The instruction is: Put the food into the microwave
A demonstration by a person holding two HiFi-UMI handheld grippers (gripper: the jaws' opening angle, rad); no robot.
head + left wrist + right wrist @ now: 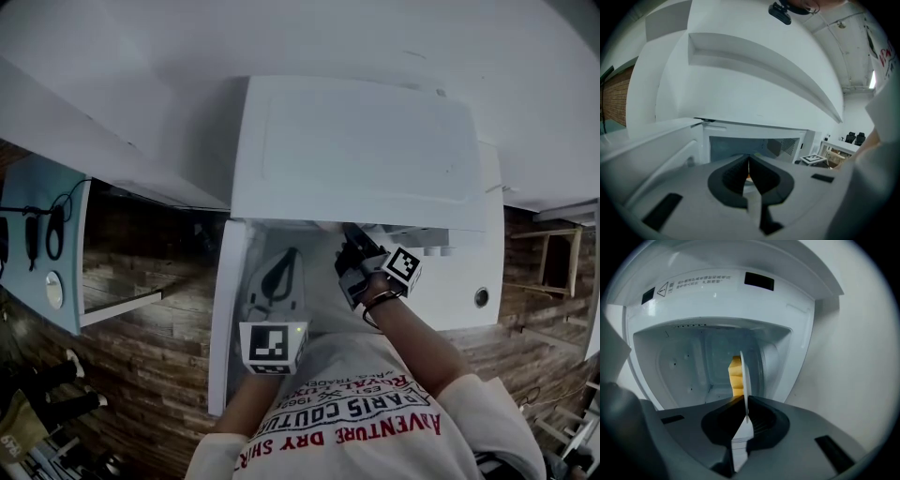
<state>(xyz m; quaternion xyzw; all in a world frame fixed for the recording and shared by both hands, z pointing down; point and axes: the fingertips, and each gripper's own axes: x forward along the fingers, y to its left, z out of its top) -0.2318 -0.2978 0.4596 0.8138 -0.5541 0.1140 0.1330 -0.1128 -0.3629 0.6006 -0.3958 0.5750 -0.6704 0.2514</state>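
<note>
Right gripper (744, 404) tight on plate (746, 380) of yellow food (735, 375) at microwave (717, 294) mouth; left gripper (749, 169) jaws together, empty.

Right tongs (746, 399) clamp white plate (746, 378) rim; yellow food (735, 376) on plate; open microwave (717, 291) ahead.

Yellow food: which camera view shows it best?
The right gripper view: the food stands clear on the plate pinched by the right gripper, before the microwave cavity. The left gripper view gives only an orange sliver past its jaws; the head view shows none.
</note>
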